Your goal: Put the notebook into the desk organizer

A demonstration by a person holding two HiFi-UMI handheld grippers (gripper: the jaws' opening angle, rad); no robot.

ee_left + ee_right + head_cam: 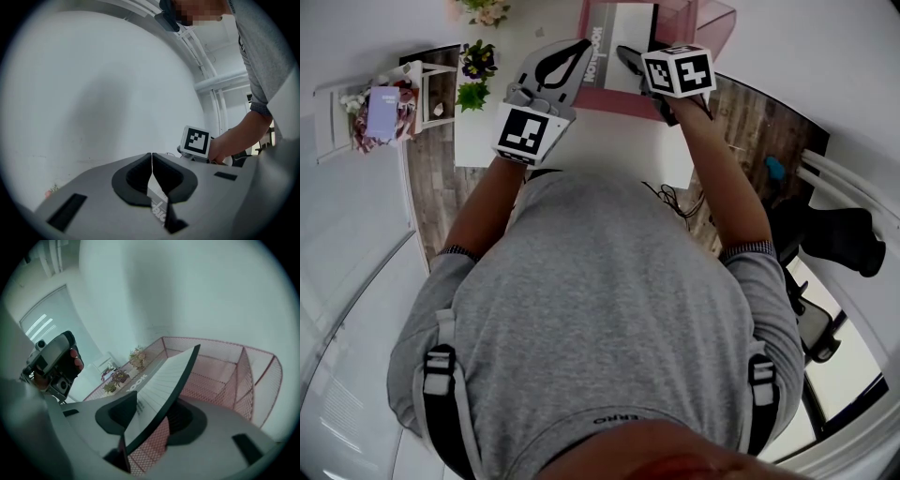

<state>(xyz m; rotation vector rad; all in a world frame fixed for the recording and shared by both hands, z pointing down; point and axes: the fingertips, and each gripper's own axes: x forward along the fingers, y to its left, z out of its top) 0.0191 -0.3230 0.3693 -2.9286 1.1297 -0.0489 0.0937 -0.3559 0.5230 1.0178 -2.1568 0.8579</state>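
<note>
Grey T-shirt [600, 309], dark-trimmed short sleeves [748, 251]; black harness straps [441, 384] with grey buckles [438, 367] at four and eight o'clock. Toward twelve, grey left gripper [579, 47] and right gripper [625, 52] bear black-and-white marker cubes [678, 71].

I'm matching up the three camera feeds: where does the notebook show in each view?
Head view: the notebook is at top centre, over the pink desk organizer.
Left gripper view: only a printed sliver shows at bottom centre, pinched between the shut jaws.
Right gripper view: it is in the centre, tilted, between the parted jaws.
Shared landmark: the pink desk organizer, seen in the head and right gripper views only.
</note>
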